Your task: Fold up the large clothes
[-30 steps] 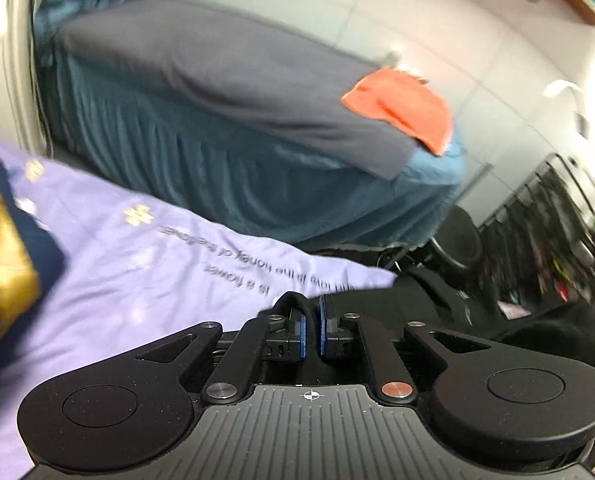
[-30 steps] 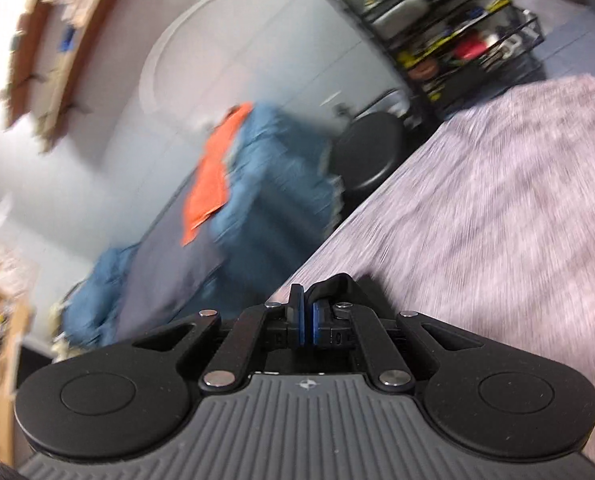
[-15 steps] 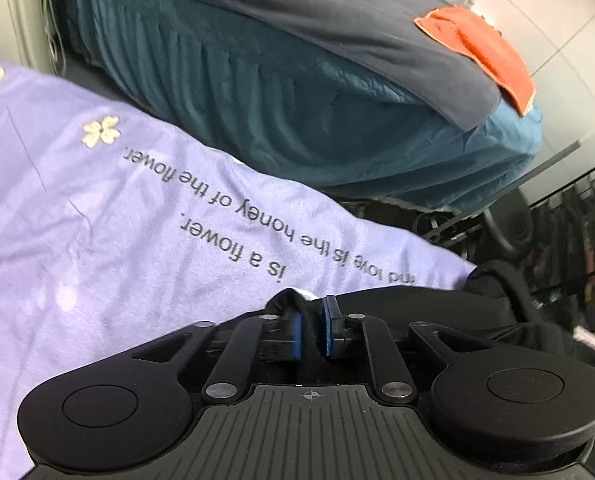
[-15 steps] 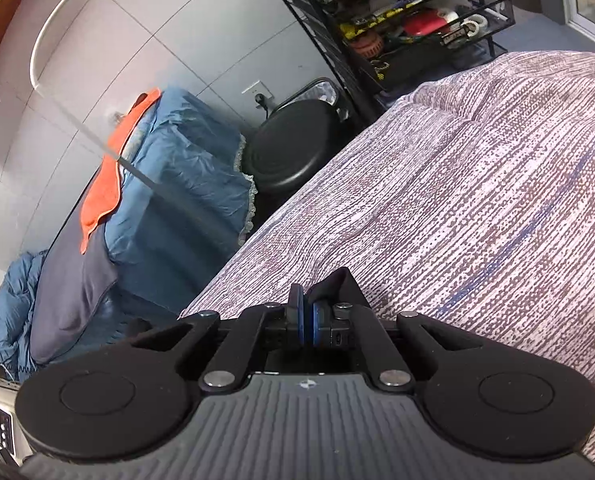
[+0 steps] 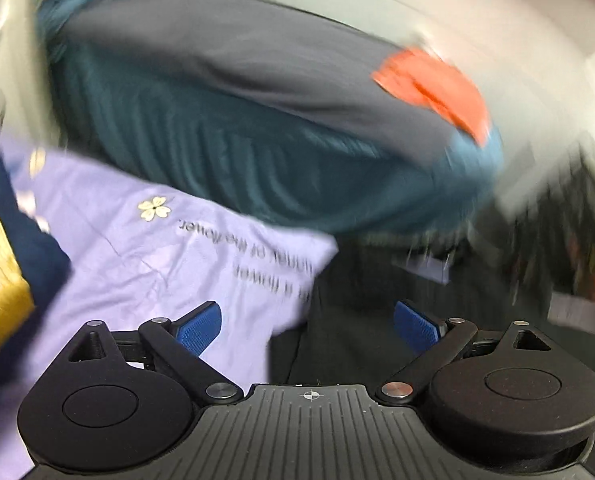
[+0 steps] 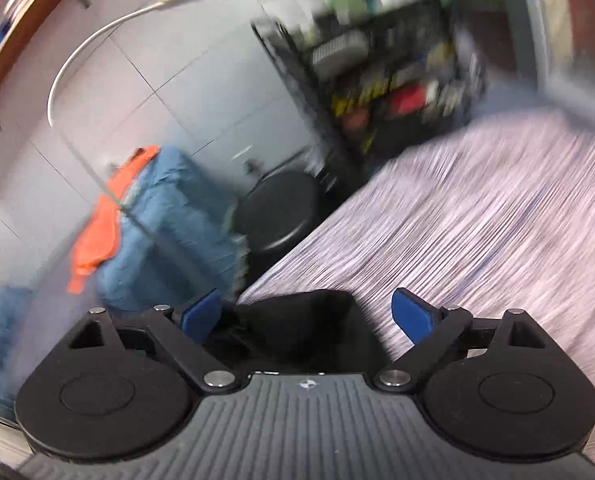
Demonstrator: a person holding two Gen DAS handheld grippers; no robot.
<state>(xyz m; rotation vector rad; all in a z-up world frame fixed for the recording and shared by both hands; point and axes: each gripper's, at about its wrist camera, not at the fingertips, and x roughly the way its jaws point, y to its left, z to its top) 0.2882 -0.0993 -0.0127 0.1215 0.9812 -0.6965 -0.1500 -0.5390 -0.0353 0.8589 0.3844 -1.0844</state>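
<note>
Both tools' jaws have just been opening; the left tool is spread wide and the right tool likewise, the black garment being released between them onto the bed, seemingly to set a fold.

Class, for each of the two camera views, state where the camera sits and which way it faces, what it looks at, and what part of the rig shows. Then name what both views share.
Left wrist: on the left gripper, looking forward and down over a lilac printed sheet and black garment; its open blue pads show.
Right wrist: on the right gripper, looking forward and down over a striped bedcover and black garment; its open pads show.
Shared: the blue-covered bed with an orange cloth.
</note>
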